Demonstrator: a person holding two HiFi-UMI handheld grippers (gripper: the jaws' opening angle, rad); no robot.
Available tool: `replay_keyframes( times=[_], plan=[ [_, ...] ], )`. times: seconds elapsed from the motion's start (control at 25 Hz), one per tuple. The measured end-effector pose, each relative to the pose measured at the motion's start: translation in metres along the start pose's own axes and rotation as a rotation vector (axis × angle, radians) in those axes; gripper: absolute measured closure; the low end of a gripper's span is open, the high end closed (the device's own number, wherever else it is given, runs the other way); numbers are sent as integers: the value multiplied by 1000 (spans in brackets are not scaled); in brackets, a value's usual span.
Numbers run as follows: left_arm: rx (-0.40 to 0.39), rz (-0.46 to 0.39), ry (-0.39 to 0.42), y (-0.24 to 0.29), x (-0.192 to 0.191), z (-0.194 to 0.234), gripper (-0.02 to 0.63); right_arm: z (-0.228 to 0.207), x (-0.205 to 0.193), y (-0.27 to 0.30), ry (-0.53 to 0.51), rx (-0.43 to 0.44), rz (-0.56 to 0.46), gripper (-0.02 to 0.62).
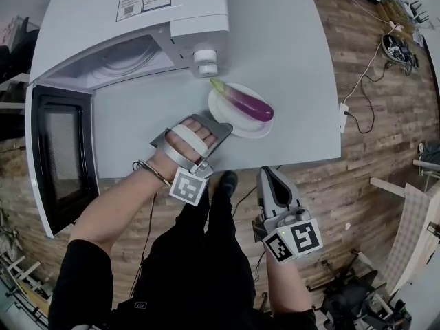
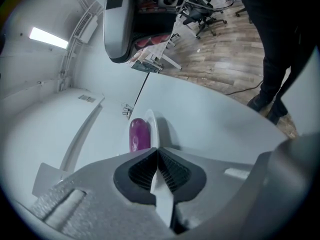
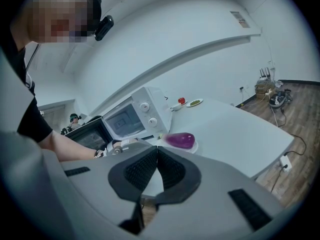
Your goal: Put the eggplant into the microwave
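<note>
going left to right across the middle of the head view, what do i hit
open microwave door → left gripper, shut on the plate → right gripper → white socket at the table edge

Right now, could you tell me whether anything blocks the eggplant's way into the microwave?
Nothing visible does: the door stands open, and nothing lies on the table between the plate with the eggplant and the microwave.

Black sleeve (image 1: 79, 280), black trousers (image 1: 206, 253), grey left tongs (image 1: 223, 127), marker cube (image 1: 189, 186)
</note>
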State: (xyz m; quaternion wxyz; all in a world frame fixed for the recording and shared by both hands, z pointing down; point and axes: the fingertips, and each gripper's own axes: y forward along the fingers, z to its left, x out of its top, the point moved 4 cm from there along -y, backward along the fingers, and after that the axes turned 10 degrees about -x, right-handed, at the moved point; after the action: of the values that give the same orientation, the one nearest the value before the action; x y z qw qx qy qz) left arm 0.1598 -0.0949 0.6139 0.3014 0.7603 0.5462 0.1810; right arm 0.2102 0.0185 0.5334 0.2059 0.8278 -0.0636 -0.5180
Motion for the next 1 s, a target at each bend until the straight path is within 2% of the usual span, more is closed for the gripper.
replay_keyframes(
  times=[0.44,0.68,1.0],
  plan=[
    [40,29,-6,-10,-8,-5,591,6,1,3,-19,17,11,580],
    [76,40,-7,-27,-11,-3,591,19,7,7,-45,51,19,580],
    [98,89,-53,-58,-24,-4,591,45,23,17,-87,113,12,580]
  ],
)
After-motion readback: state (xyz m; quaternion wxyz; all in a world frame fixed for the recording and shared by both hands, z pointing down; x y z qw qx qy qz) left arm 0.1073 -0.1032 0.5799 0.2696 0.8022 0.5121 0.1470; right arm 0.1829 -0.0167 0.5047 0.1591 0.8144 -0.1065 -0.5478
